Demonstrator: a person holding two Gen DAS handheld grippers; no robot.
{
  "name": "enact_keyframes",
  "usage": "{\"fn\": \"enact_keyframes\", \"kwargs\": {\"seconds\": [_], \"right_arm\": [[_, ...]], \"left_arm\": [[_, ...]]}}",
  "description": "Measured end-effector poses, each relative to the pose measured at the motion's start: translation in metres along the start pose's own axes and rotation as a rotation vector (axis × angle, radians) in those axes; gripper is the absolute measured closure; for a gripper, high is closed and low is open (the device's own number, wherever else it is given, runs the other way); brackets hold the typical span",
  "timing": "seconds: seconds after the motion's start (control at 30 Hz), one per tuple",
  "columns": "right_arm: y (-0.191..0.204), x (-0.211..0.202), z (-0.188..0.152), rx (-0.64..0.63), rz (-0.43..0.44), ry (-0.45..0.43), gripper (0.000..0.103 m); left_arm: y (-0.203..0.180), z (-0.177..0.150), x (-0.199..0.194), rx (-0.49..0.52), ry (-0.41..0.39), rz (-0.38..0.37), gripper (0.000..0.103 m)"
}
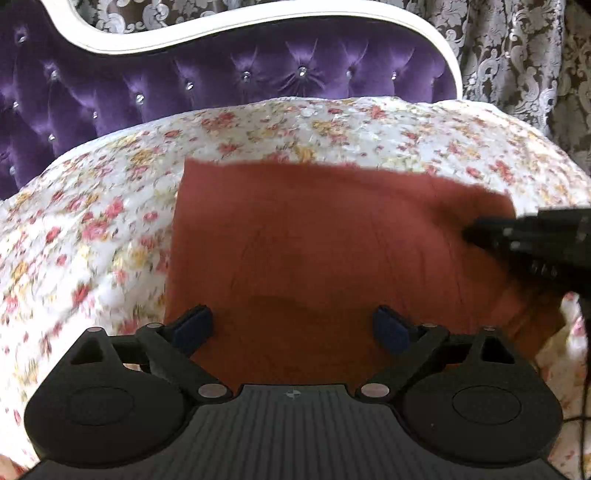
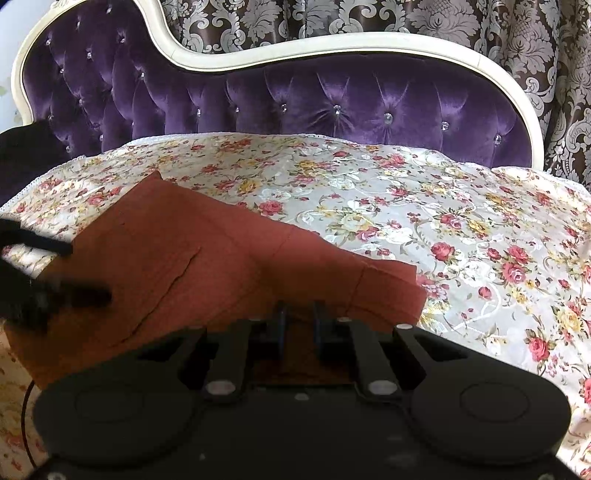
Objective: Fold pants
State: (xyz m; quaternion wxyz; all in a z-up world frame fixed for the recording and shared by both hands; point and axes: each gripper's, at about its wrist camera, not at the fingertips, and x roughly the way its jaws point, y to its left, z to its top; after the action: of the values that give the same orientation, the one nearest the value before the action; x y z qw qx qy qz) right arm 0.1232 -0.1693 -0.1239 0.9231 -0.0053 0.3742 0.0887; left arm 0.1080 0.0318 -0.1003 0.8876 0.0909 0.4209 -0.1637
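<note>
Rust-red pants point(image 1: 314, 229) lie folded into a flat block on the floral bedspread point(image 1: 92, 229). My left gripper point(image 1: 295, 317) hovers over their near part, jaws wide apart, nothing between the blue pads. From the right wrist view it shows blurred at the left, over the pants' point(image 2: 184, 251) left end, as the left gripper point(image 2: 86, 271). My right gripper point(image 2: 300, 314) sits at the near right edge of the pants, its fingers drawn close with cloth pinched between them. In the left wrist view, the right gripper point(image 1: 469, 234) comes in from the right onto the cloth.
A purple tufted headboard point(image 2: 332, 103) with a white frame bounds the far side of the bed. Patterned curtains point(image 2: 480, 18) hang behind it. The floral bedspread point(image 2: 443, 229) stretches to the right of the pants. A dark bundle point(image 2: 22, 155) lies at the far left.
</note>
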Motion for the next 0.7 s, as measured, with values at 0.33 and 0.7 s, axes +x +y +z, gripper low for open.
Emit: {"fn": "enact_keyframes", "kwargs": {"seconds": [0.33, 0.7], "right_arm": [[-0.001, -0.002, 0.006, -0.014, 0.008, 0.019, 0.085], [-0.007, -0.048, -0.027, 0.028, -0.047, -0.002, 0.043]], "left_arm": [[0.008, -0.004, 0.0, -0.066, 0.005, -0.004, 0.0], [0.008, -0.008, 0.0, -0.086, -0.015, -0.015, 0.0]]}}
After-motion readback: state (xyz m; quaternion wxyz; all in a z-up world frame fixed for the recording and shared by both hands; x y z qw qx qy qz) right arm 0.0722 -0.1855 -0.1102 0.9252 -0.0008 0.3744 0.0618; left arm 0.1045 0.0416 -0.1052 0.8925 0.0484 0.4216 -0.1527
